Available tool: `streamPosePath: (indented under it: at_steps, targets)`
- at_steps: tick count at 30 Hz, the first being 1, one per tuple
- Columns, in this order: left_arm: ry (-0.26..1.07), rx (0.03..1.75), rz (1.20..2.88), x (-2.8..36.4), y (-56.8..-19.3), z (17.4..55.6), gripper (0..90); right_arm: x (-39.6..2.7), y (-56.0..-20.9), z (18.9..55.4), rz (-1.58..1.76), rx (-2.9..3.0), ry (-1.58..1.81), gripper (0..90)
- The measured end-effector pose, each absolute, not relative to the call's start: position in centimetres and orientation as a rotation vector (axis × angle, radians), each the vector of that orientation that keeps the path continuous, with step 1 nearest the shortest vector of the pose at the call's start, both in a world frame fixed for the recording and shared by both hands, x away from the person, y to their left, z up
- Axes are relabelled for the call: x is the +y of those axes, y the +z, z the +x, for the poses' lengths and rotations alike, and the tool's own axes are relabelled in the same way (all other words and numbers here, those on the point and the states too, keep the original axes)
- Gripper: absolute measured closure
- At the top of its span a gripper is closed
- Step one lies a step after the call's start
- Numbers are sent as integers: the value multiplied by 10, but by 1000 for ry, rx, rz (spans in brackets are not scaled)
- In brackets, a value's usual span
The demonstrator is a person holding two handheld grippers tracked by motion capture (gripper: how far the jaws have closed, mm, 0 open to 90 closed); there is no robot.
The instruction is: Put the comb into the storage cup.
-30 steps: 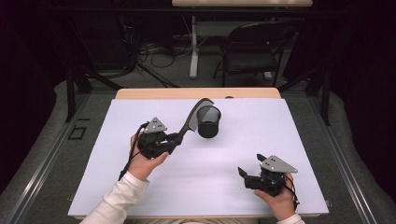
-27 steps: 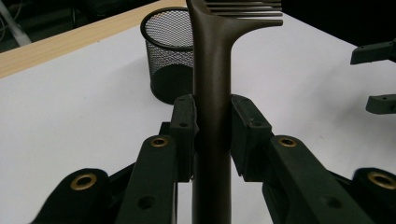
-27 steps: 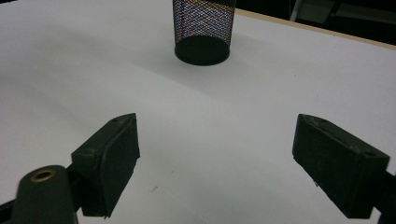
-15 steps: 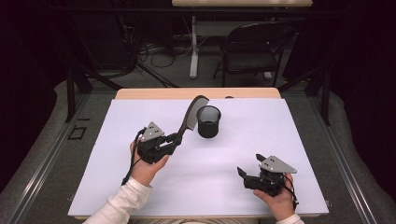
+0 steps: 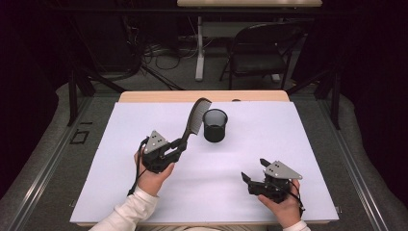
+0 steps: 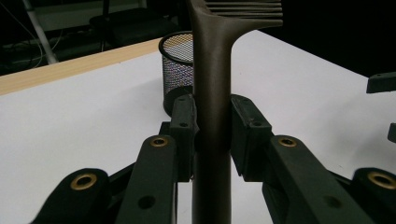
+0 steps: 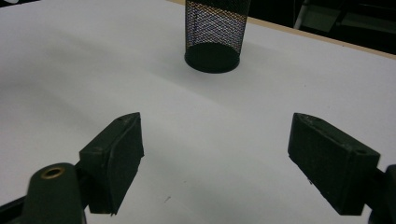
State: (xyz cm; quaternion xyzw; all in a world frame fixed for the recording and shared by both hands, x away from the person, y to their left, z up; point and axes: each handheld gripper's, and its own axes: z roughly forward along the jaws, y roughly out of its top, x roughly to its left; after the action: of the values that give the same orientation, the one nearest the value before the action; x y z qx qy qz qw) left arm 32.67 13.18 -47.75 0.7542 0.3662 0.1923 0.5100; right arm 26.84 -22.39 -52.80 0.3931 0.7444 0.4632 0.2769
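You had the long dark plastic comb (image 5: 194,118) off the white tabletop (image 5: 106,163) and in the air, so the pick-up was done; what was left, as I judged it, was to carry the comb over the round black wire-mesh cup (image 5: 214,125) and lower it in. In the high view the comb rose from your left tongs (image 5: 177,146) toward the upper middle of the frame, its toothed head ending just left of the cup's rim and apart from it. The cup stood upright at the centre of the frame, and nothing could be seen inside it.

Your left tongs were clamped on the comb's handle. In the left gripper view the two black pads pressed on either side of the handle (image 6: 212,116), which ran straight up the middle of the frame, with the teeth (image 6: 243,8) at the top edge and the mesh cup (image 6: 177,70) just behind it, left of centre.

Your right tongs (image 5: 254,171) sat at the lower right of the high view, well apart from both comb and cup. In the right gripper view the pads (image 7: 116,154) stood wide apart with bare white tabletop between them and the cup (image 7: 214,35) farther off at the top of the frame; they had just been narrowing slightly, with nothing between them. They held nothing and touched nothing.
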Motion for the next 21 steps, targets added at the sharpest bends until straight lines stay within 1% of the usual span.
streamPosePath:
  at_steps: [5, 7, 19, 21]
  targets:
    - [471, 877, 1805, 130, -479, 324, 725, -223, -523, 270, 1076, 1981, 1281, 236]
    - [473, 873, 1800, 130, -478, 322, 725, -221, -522, 273, 1091, 1995, 1323, 237]
    - [496, 863, 1783, 130, -477, 317, 725, -214, -510, 284, 1156, 2051, 1325, 245]
    - [498, 865, 1781, 130, -476, 317, 725, -213, -506, 288, 1212, 2085, 1352, 257]
